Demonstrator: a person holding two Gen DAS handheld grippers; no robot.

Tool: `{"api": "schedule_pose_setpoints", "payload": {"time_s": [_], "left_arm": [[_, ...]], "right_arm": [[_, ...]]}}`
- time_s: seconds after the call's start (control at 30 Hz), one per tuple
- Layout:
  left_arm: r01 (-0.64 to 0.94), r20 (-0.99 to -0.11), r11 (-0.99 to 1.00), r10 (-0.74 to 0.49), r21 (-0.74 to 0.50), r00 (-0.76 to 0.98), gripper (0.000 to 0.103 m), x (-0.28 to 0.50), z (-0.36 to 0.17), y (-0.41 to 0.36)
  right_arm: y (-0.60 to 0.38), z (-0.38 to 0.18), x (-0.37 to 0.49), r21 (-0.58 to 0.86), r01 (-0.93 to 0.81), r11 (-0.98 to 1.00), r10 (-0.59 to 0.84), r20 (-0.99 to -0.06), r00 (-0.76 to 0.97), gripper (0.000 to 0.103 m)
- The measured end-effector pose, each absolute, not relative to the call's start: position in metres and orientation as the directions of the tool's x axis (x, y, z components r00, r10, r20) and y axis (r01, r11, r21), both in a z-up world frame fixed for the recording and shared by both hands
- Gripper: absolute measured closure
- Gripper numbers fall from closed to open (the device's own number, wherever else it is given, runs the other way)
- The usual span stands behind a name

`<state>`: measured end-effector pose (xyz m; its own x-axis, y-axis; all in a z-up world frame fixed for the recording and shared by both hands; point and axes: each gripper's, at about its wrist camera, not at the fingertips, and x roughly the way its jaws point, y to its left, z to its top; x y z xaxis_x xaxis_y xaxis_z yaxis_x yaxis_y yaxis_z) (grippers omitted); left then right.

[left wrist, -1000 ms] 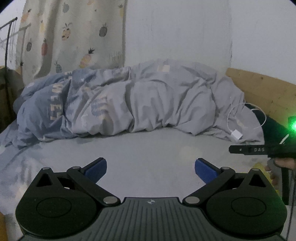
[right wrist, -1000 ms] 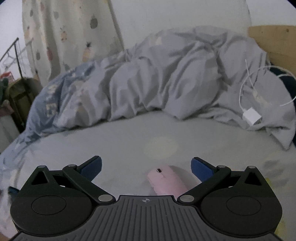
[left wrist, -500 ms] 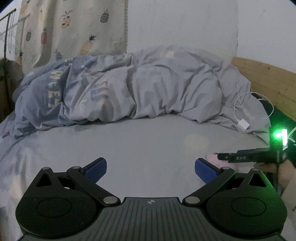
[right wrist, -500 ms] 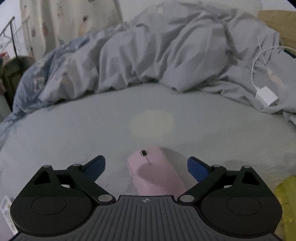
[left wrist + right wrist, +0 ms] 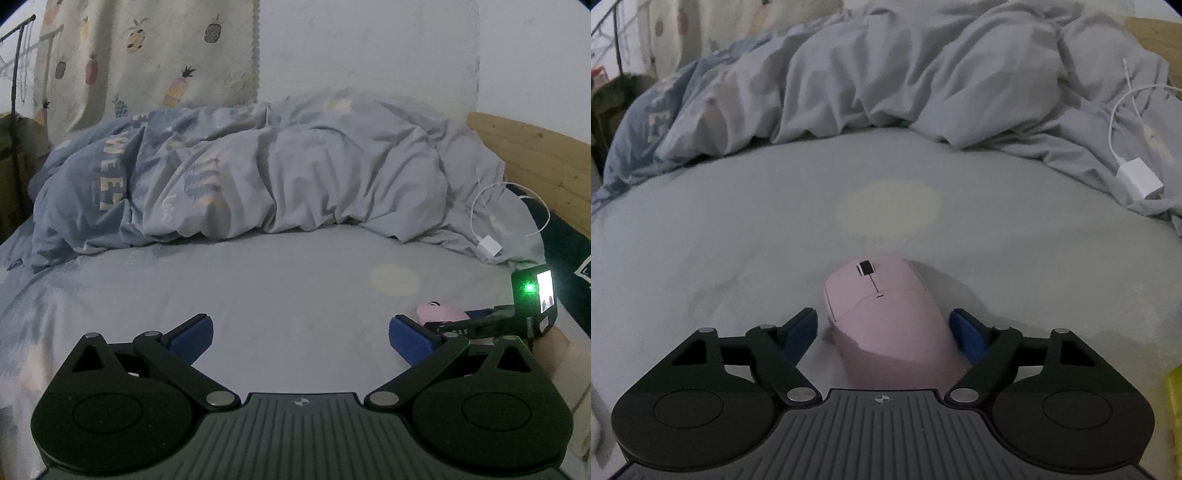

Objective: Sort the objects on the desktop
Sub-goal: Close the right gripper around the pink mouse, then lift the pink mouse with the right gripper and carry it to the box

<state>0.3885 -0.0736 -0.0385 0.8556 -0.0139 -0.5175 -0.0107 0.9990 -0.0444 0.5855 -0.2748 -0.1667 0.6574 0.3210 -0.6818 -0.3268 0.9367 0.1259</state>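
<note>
A pink computer mouse (image 5: 886, 321) lies on the grey bedsheet, its scroll wheel pointing away from me. My right gripper (image 5: 884, 332) is low over the sheet with its blue pads on either side of the mouse; the left pad stands a little off it, the right pad close to its flank. In the left wrist view the same mouse (image 5: 441, 313) shows at the right, with the right gripper (image 5: 461, 325) and its green light beside it. My left gripper (image 5: 301, 338) hovers open over bare sheet, nothing between its fingers.
A crumpled grey-blue duvet (image 5: 258, 177) fills the back of the bed. A white charger and cable (image 5: 1139, 181) lie at the right on the duvet. A wooden headboard (image 5: 535, 155) runs along the right. Something yellow (image 5: 1174, 398) sits at the right edge. A hand (image 5: 554, 350) holds the right gripper.
The right gripper has come forward and down, so the mouse now sits between its pads, and the pads have narrowed. The left gripper has tilted down slightly; it stays open.
</note>
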Motion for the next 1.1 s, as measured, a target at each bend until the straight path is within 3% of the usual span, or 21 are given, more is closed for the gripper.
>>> {"api": "schedule_pose_setpoints", "payload": {"time_s": [0.3,0.93,1.1], "left_arm": [[-0.034,-0.522,0.998,0.001,-0.054,0.853,0.0,0.385,-0.035,-0.069],[-0.045,-0.464,0.996,0.004,-0.078,0.886,0.0,0.335,0.021,-0.075],[-0.044,-0.436,0.995,0.001,-0.088,0.9,0.0,0.316,0.042,-0.08]], "right_arm": [[-0.27,-0.163,0.577,0.091,-0.34,0.936,0.304,-0.695,0.651,0.039],[-0.283,-0.09,0.508,0.144,-0.304,0.942,0.321,-0.652,0.687,0.041],[-0.292,-0.039,0.47,0.154,-0.319,0.935,0.344,-0.609,0.715,0.041]]}}
